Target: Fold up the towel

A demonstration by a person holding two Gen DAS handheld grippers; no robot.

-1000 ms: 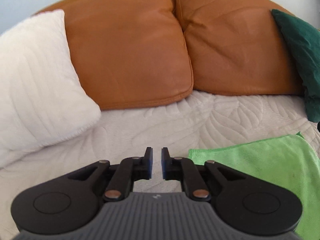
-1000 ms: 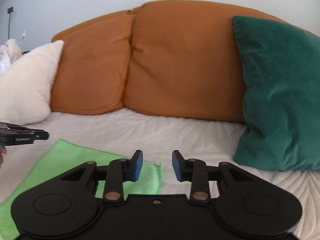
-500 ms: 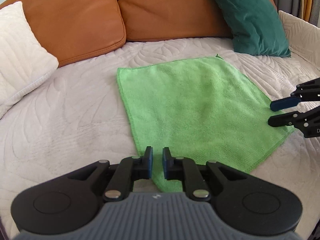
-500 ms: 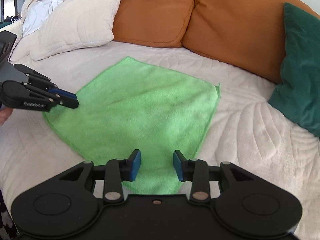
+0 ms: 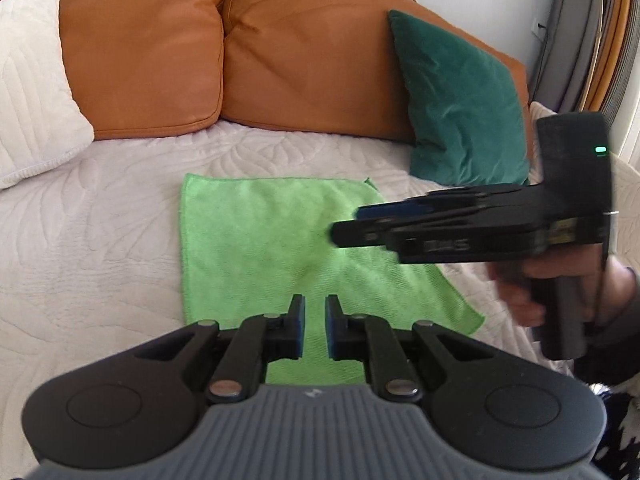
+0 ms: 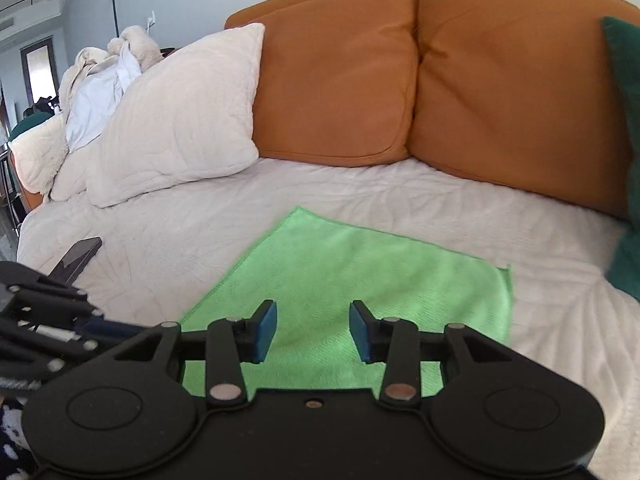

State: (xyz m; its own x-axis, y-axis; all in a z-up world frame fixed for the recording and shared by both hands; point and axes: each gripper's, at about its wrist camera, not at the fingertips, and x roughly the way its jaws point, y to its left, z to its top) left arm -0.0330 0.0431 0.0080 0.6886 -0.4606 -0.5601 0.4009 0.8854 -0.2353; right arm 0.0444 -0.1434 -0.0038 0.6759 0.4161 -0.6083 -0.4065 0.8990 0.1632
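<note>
A bright green towel (image 5: 256, 236) lies flat and spread out on the cream quilted seat; it also shows in the right wrist view (image 6: 360, 272). My left gripper (image 5: 315, 328) hovers over the towel's near edge, its fingers a narrow gap apart and empty. My right gripper (image 6: 313, 330) is open and empty above the towel's near part. The right gripper also shows in the left wrist view (image 5: 360, 224), held sideways over the towel's right half. The left gripper appears at the left edge of the right wrist view (image 6: 48, 320).
Two orange back cushions (image 5: 160, 48) stand behind the seat. A white pillow (image 6: 176, 120) lies at the left, a dark green pillow (image 5: 460, 104) at the right. Clothes and a plush toy (image 6: 100, 76) are piled at the far left.
Both grippers have pulled back and tilted up to the towel's near side. The right gripper has swung in over the towel's right half. The towel has not moved.
</note>
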